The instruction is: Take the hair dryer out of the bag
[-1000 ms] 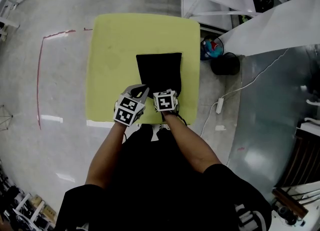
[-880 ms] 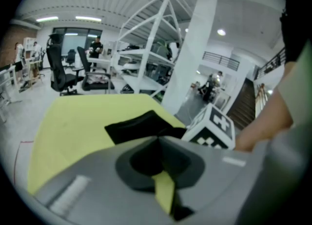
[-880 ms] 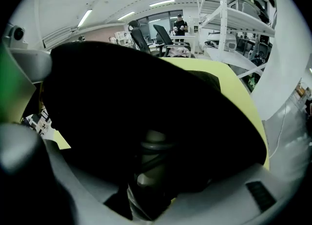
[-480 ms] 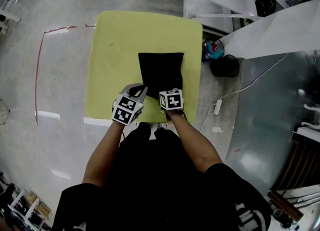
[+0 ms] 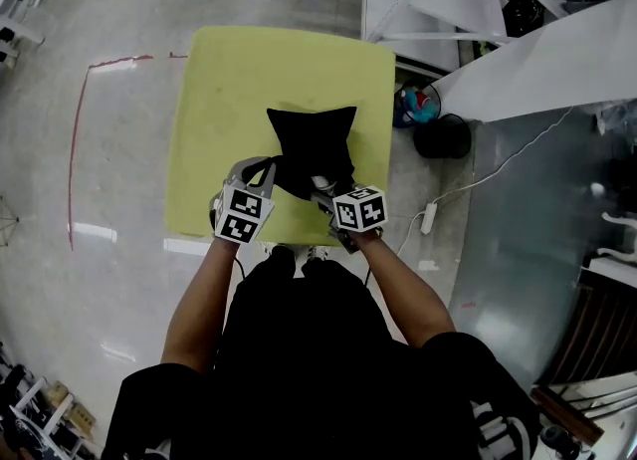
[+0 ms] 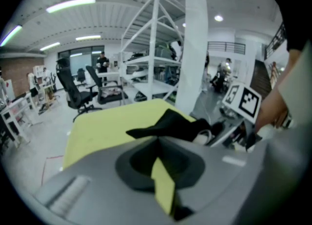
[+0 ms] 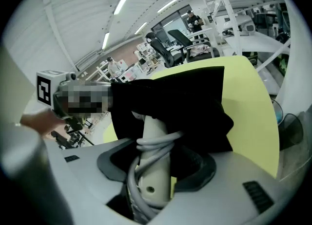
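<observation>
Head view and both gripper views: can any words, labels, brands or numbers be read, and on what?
None readable.
The left tongs and right tongs carry only black-and-white square marker patterns, no letters.
The black fabric bag and cream plastic hair dryer show no print.

Black bag point(image 5: 311, 144) bunched on yellow table point(image 5: 219, 100), near end lifted; white hair dryer point(image 7: 155, 160) handle, cord-wrapped, protrudes from opening.
</observation>
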A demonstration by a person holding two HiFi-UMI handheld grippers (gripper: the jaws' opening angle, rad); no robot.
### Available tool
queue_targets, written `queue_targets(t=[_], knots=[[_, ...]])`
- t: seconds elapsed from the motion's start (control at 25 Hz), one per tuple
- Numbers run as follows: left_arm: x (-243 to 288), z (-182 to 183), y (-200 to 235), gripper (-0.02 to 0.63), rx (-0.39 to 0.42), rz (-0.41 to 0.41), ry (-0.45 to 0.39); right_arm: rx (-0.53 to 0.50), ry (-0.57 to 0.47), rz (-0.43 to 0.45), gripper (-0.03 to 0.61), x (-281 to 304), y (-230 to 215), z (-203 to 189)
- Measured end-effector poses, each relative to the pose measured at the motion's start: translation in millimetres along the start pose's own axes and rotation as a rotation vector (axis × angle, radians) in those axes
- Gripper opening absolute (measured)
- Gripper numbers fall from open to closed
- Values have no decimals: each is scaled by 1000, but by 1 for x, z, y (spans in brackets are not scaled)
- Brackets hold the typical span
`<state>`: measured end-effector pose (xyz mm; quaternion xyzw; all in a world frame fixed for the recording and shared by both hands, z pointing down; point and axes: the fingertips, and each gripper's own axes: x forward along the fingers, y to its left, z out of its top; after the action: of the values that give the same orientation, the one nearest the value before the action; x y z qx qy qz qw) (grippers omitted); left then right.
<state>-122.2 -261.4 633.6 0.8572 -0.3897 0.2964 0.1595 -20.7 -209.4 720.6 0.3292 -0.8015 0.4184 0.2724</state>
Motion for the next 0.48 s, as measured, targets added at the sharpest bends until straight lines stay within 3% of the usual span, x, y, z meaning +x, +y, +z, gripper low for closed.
queue_targets(t=[0.48], knots=[[-3,3,4,14,37,86,14,-24,2,290,212,-38,31,-16]])
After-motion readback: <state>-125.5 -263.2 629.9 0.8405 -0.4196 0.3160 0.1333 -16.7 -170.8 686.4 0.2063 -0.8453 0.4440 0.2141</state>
